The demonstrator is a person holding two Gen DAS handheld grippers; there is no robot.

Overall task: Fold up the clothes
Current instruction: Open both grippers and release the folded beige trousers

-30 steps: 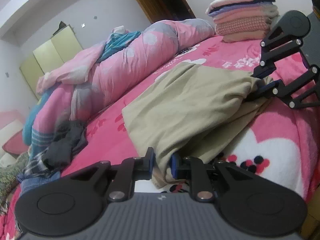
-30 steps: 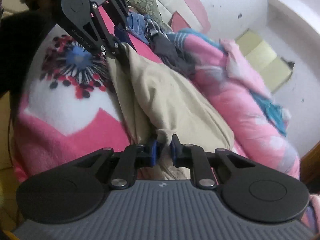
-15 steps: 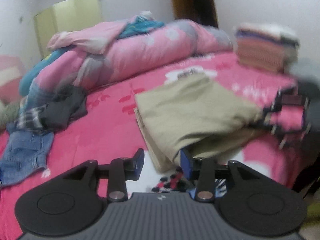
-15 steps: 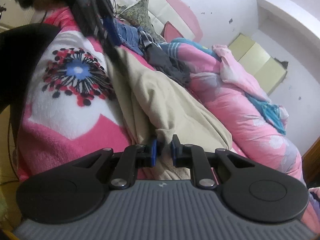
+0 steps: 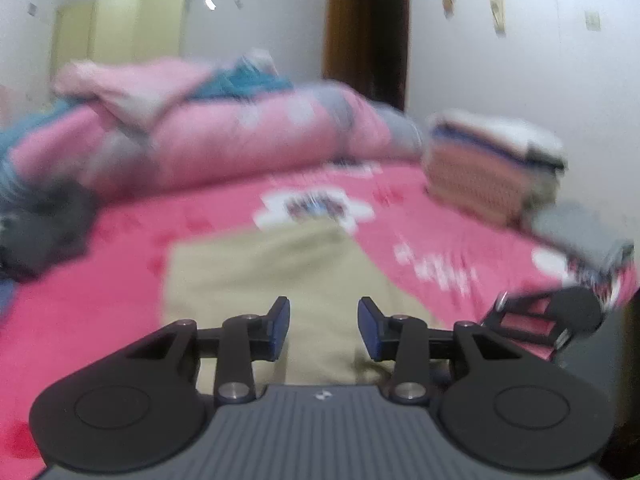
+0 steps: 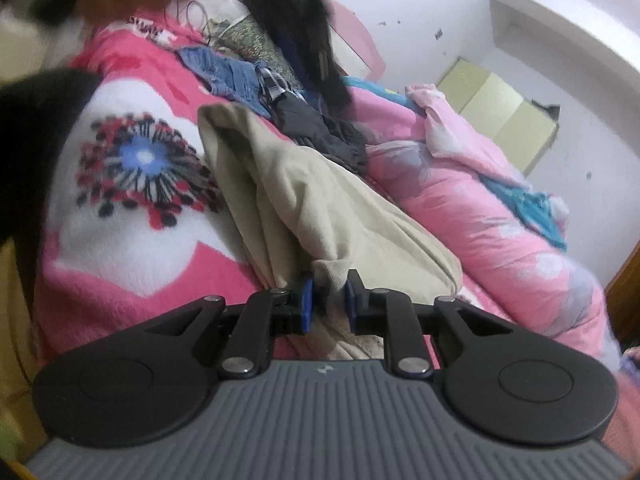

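A beige garment (image 5: 260, 280) lies folded on the pink bed cover (image 5: 100, 300), blurred in the left wrist view. My left gripper (image 5: 323, 328) hovers over its near edge, open, with nothing between the blue pads. My right gripper (image 5: 560, 320) shows blurred at the right edge of that view. In the right wrist view the beige garment (image 6: 312, 200) lies bunched, running away from the camera. My right gripper (image 6: 328, 304) is shut on a fold at the garment's near corner. A dark blurred shape (image 6: 304, 32) crosses the top, probably the left gripper.
A stack of folded clothes (image 5: 492, 168) sits at the bed's far right. A rolled pink quilt (image 5: 240, 140) lies along the back. Unfolded jeans (image 6: 232, 76) and dark clothes (image 6: 320, 132) lie beyond the garment. A dark sleeve (image 6: 32, 140) is at the left.
The left gripper has let go of the beige garment, opened wide and swung back over it. The released end now lies on the bed. The right gripper keeps its hold.
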